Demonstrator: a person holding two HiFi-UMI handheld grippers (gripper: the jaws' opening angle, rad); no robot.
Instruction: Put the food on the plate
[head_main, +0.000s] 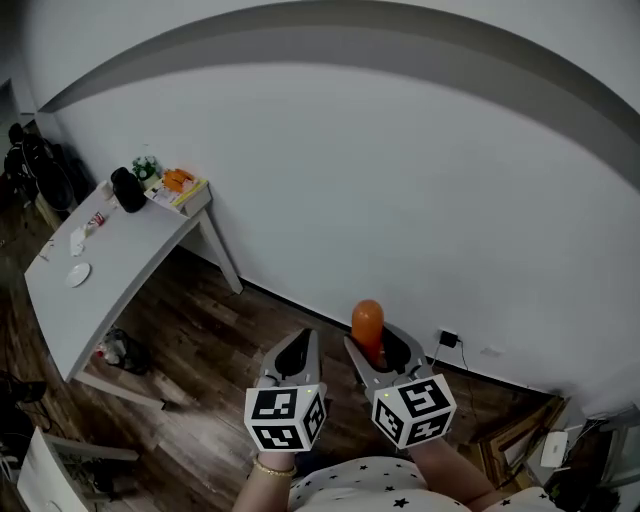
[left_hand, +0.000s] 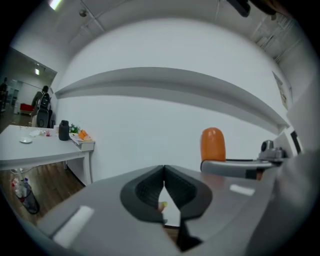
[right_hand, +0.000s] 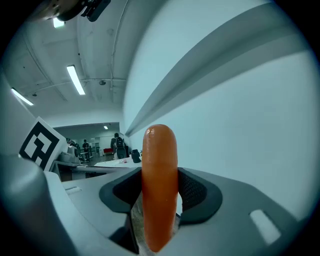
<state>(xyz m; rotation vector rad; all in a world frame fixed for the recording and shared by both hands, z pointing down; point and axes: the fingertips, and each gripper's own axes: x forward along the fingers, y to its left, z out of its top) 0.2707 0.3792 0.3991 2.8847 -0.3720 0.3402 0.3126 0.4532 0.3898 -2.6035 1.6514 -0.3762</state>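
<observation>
Low at six o'clock of the head view, the two tools sit side by side, both aimed toward the white wall; the right tool is clamped on an orange sausage, which stands upright between its jaws with the rounded end pointing to twelve o'clock and rising above them; in the right gripper view both dark ribbed pads press on the sausage's sides and its lower end hangs below them; the left tool, just beside the right one at nine o'clock, has its jaws together, tips touching, with nothing between them; a white bench stands at ten o'clock from the tools, well apart from them, one end against the wall; on it a small white plate lies toward the eight o'clock end, bare, with a few small items near it that are too small to tell; a black container and some orange items sit at the end by the wall, toward one o'clock from the plate; the sausage is well apart from the plate, up in the air over the wooden floor; a wall socket with a plug shows at three o'clock of the right tool.
</observation>
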